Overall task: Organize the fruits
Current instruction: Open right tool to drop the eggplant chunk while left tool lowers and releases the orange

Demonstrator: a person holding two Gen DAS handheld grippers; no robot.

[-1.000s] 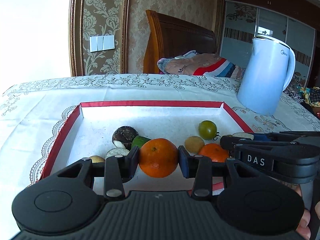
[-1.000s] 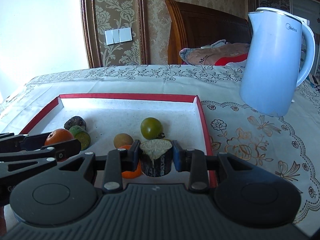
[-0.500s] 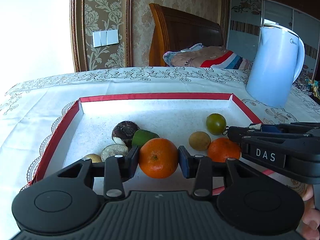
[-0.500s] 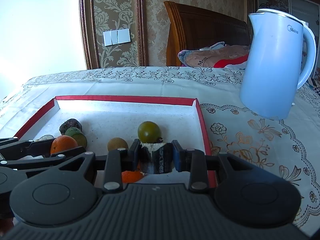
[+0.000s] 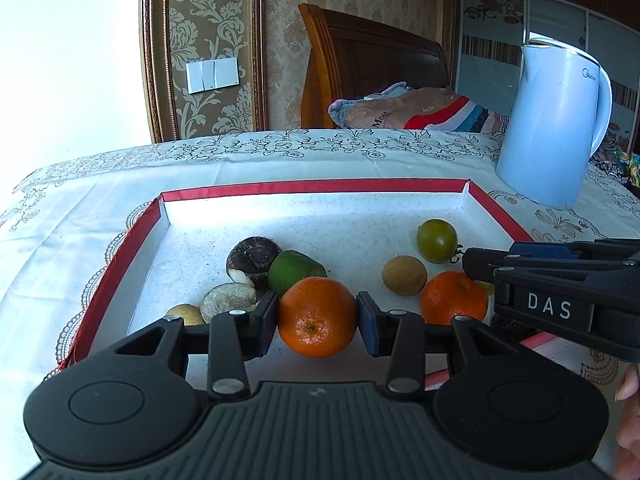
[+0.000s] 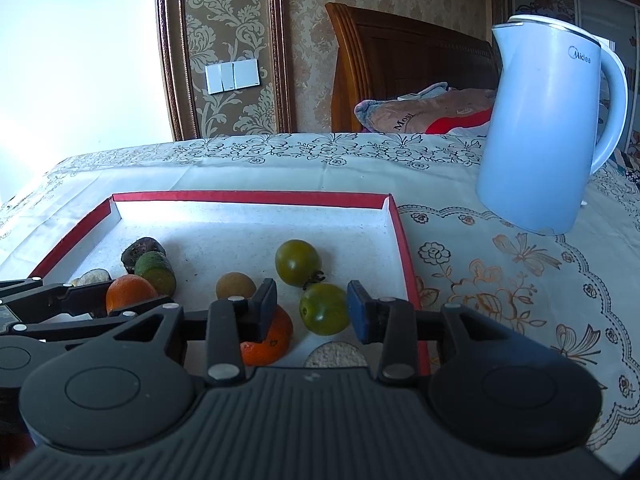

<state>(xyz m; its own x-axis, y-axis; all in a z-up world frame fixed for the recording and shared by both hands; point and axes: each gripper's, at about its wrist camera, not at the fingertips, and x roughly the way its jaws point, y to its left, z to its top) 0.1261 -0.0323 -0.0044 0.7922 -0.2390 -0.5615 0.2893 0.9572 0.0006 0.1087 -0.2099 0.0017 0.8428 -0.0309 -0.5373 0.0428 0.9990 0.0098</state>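
A red-rimmed white tray (image 5: 312, 186) (image 6: 248, 198) holds several fruits. My left gripper (image 5: 317, 318) is shut on an orange (image 5: 317, 316) low over the tray's near part; it also appears at the left of the right wrist view, left gripper (image 6: 80, 304) with the orange (image 6: 130, 298). My right gripper (image 6: 312, 310) has its jaws opening. A green tomato (image 6: 324, 309) lies on the tray floor between the pads, unpressed. A dark cut piece with a pale top (image 6: 336, 356) lies just below the fingers. A second orange (image 5: 454, 298) (image 6: 266, 340) rests beside it.
More fruits lie in the tray: a dark round one (image 5: 253, 258), a green piece (image 5: 294, 268), a tan longan (image 5: 404, 275), another green tomato (image 5: 437, 240). A pale blue kettle (image 5: 556, 128) (image 6: 544, 132) stands on the lace tablecloth right of the tray. A person's fingers (image 5: 628, 384) show at the right edge.
The right jaws have spread and let go of the dark cut piece, which now lies under the fingers. The left gripper still grips its orange.
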